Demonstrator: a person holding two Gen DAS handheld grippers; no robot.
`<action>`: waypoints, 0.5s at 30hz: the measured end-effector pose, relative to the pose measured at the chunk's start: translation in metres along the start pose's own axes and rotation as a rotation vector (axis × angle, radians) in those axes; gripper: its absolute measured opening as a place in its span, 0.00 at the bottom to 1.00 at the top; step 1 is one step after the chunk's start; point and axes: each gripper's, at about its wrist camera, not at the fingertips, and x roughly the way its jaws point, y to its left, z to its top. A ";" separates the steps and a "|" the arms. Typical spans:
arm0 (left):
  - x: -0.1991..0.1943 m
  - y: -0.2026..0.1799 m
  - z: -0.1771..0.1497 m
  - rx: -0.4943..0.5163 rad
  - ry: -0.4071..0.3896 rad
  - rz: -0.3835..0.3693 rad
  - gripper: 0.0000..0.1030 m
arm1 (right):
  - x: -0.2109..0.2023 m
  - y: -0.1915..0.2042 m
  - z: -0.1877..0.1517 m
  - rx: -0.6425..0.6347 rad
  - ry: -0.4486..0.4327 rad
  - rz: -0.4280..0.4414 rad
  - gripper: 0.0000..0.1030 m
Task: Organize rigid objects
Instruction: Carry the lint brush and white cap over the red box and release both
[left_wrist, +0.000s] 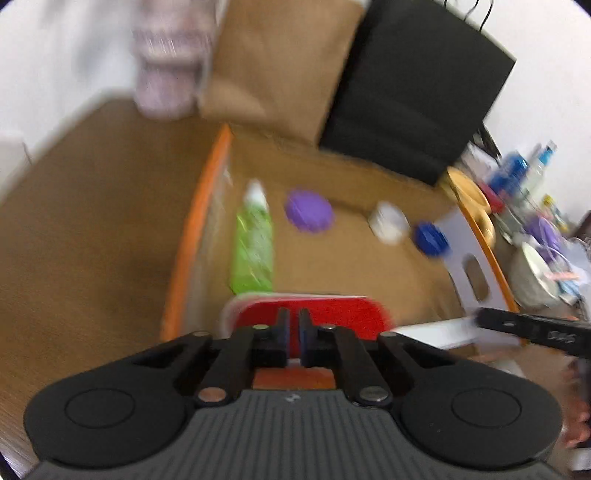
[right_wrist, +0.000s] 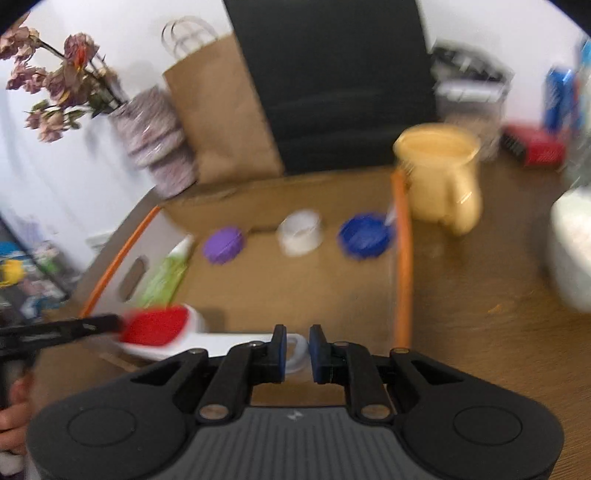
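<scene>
Red-and-white brush (right_wrist: 159, 330), held over cardboard box (left_wrist: 369, 266) near edge: left gripper (left_wrist: 294, 321) pinches head, right gripper (right_wrist: 297, 341) pinches handle. If tilted, green bottle (left_wrist: 253, 251) beneath may be struck.

Wall (right_wrist: 461, 22): white, plain, behind the table.
Table (right_wrist: 480, 295): brown wood-grain top.
Chair (right_wrist: 332, 81): black, probably an office chair back, against the table's far edge.

No lettering, label or number can be read; both views are blurred.
</scene>
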 end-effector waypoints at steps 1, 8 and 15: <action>0.001 -0.005 -0.001 0.031 -0.005 0.018 0.06 | 0.002 0.007 -0.003 -0.030 0.004 -0.022 0.12; 0.004 -0.017 -0.005 0.082 -0.005 0.056 0.06 | 0.009 0.030 -0.012 -0.129 0.019 -0.078 0.15; 0.006 -0.016 -0.008 0.063 -0.027 0.068 0.06 | 0.022 0.019 -0.013 -0.139 0.002 -0.111 0.17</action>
